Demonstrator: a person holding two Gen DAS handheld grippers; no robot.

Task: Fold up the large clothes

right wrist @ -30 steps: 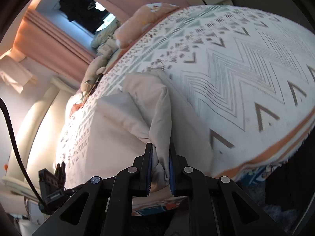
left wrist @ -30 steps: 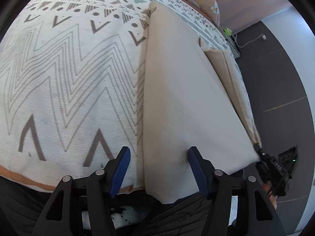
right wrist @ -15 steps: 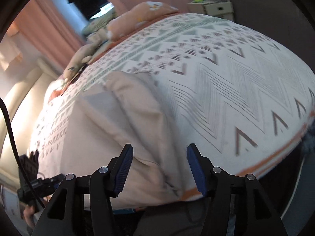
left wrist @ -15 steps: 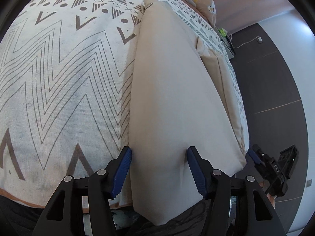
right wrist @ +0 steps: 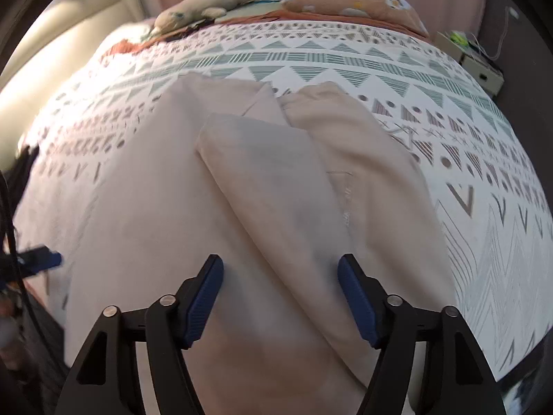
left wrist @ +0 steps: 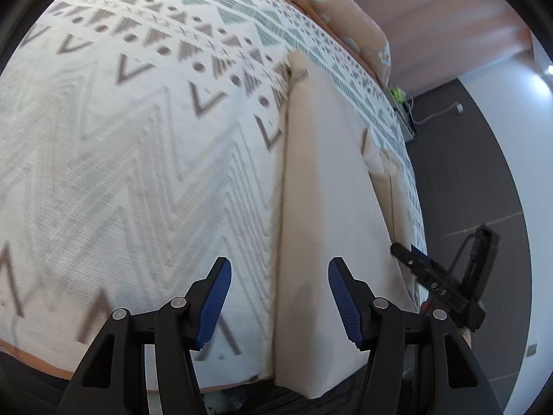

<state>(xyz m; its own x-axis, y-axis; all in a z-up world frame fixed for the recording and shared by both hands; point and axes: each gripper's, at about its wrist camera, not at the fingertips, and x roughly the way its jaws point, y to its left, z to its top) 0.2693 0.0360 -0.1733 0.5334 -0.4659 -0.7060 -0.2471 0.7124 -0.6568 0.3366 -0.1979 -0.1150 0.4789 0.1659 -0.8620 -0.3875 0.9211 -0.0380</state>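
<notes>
Folding step: one fold appears laid down, and both tools are free for the next.
Bed [right wrist: 484, 180]: it fills both views under a white cover with grey and brown zigzags and triangles; pillows and a soft toy lie at its far end.
Garment [right wrist: 262, 186]: a large beige piece lies flat on the bed near its front edge, one panel folded diagonally over the middle; whether it is trousers or a jacket I cannot tell through the fisheye blur.
Garment edge [left wrist: 328, 207]: from the left wrist view it runs as a long smooth strip, its near corner hanging just past the bed edge.
Change: a second ago the right tool was clenched on a bunched fold of the beige cloth; now that cloth lies spread and nothing is between the fingers.
Right tool [right wrist: 280, 301]: released, jaws wide apart, hovering over the folded panel.
Left tool [left wrist: 278, 302]: released as before, jaws wide, straddling the garment's long edge without gripping it.
Meaning: the carried flap has been dropped in place, so the next likely need is a fresh grip on an edge.
Risk: the overhanging corner could drag the fold off line.
</notes>
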